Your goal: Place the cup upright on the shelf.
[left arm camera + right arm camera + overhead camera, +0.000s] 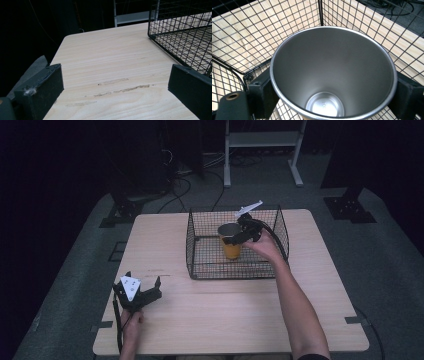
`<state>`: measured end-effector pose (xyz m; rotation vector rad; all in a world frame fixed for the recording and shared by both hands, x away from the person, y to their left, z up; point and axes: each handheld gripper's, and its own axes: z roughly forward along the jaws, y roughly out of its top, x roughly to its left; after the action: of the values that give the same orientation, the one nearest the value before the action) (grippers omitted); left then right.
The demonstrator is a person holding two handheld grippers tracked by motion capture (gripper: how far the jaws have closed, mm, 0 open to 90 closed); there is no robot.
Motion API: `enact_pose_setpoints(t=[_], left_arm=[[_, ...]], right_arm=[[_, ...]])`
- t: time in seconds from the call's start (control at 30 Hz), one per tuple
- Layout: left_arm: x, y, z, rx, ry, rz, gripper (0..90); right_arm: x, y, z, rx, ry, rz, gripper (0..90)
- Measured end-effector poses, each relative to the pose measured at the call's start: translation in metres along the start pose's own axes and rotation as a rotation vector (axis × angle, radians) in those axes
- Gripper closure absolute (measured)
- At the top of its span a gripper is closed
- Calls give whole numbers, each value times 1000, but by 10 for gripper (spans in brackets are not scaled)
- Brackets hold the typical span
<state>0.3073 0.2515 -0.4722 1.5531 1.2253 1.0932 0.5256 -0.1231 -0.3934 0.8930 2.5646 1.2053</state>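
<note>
- Item one: a tapered orange tumbler with a brushed steel inside and a silver rim point(231, 240). We find it upright inside the basket, near the middle of its floor; in the right gripper view its open mouth point(332, 72) looks empty, the stamped bottom bare.
- Item two: a black wire-mesh basket, rectangular and open-topped point(200, 270), standing on the far half of the worktop.
- Item three: a pale wooden worktop with rounded corners point(225, 320), bearing a few faint scuff marks point(120, 88) just ahead of the left claw.
- Right claw point(239, 236): we record it closed around the tumbler just under the rim, one black jaw on each side of the wall, the hand reaching in over the basket's near wall.
- Left claw point(137, 292): jaws spread wide, holding nothing, resting low over the worktop near its left front, well apart from the basket.
- Step in hand, as we judge it: the tumbler is gripped inside the basket, either being set down or about to be lifted out; we cannot tell whether its base touches the mesh.
- Next move, as we judge it: a straight vertical path, keeping the tumbler upright and clear of the wire walls.
</note>
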Motion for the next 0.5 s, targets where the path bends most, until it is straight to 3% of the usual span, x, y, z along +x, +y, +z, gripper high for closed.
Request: enact_pose_setpoints(t=[0.5], left_arm=[[0, 0, 0, 0, -1, 2, 0]], right_arm=[[-2, -3, 1, 15, 3, -8, 121]])
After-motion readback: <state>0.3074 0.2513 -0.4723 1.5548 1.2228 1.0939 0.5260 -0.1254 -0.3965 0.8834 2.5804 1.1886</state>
